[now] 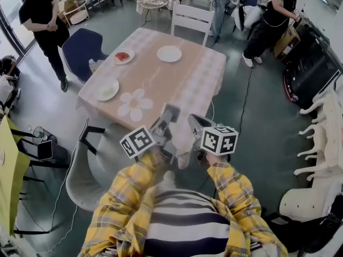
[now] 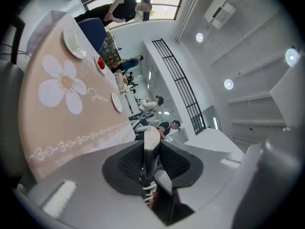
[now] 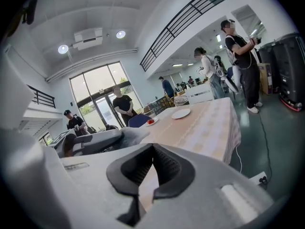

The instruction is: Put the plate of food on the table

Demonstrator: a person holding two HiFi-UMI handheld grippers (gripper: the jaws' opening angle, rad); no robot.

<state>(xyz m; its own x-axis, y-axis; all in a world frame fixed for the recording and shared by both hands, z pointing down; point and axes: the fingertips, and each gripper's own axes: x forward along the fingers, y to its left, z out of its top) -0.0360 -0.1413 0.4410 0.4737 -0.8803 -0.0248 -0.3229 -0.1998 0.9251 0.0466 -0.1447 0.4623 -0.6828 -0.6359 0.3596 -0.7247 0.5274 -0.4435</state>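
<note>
Plates sit spread over the table (image 1: 177,90), which wears a pale checked cloth: the plate of red food (image 1: 122,57) at the far left corner, a plate of pale food (image 1: 107,89) near the left edge, and an empty white plate (image 1: 169,53) toward the far side. All three lie flat and well apart from one another. Both grippers hover at the near edge of the table, well short of every plate, with only bare cloth and a printed white flower (image 1: 134,104) between them and the dishes. The left gripper (image 1: 170,111) has its jaws drawn close, with just a narrow slit between the pads, and grips nothing. The right gripper (image 1: 194,121) shows a wedge-shaped gap with the cloth visible through it – open and empty too. Around the table, a grey chair (image 1: 79,170) crowds the near left corner just beside the left gripper, a blue armchair (image 1: 81,48) stands close to the corner with the red food, and a white chair (image 1: 192,18) is pushed up at the far end. A person in black (image 1: 45,28) stands beyond the armchair, and another person (image 1: 270,20) is bent over at the far right. A cable (image 1: 244,98) trails across the floor to the right of the table.
</note>
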